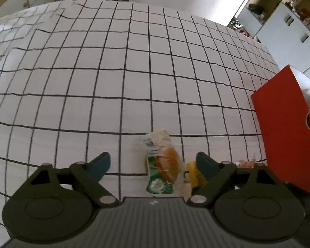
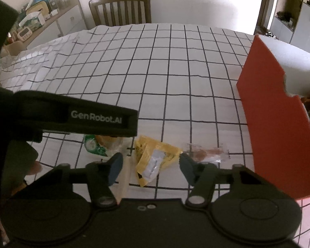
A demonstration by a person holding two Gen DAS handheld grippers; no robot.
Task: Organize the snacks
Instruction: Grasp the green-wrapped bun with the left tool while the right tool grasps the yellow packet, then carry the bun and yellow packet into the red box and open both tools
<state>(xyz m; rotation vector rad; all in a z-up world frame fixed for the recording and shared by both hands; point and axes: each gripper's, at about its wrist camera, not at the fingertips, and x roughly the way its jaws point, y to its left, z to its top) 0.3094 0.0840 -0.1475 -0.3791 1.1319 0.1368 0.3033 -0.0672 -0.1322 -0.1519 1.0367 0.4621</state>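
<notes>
A green and orange snack packet lies on the checked tablecloth between the spread fingers of my left gripper; neither pad touches it. Beside it, a yellow packet lies between the fingers of my right gripper, whose pads stand close to it without pressing. The yellow packet also peeks out by the left gripper's right finger. In the right wrist view the left gripper's body covers most of the green packet.
A tall red box stands at the right, with snacks showing inside; it appears as the red box in the left wrist view too. A clear packet with brown contents lies near its base. A wooden chair stands beyond the table.
</notes>
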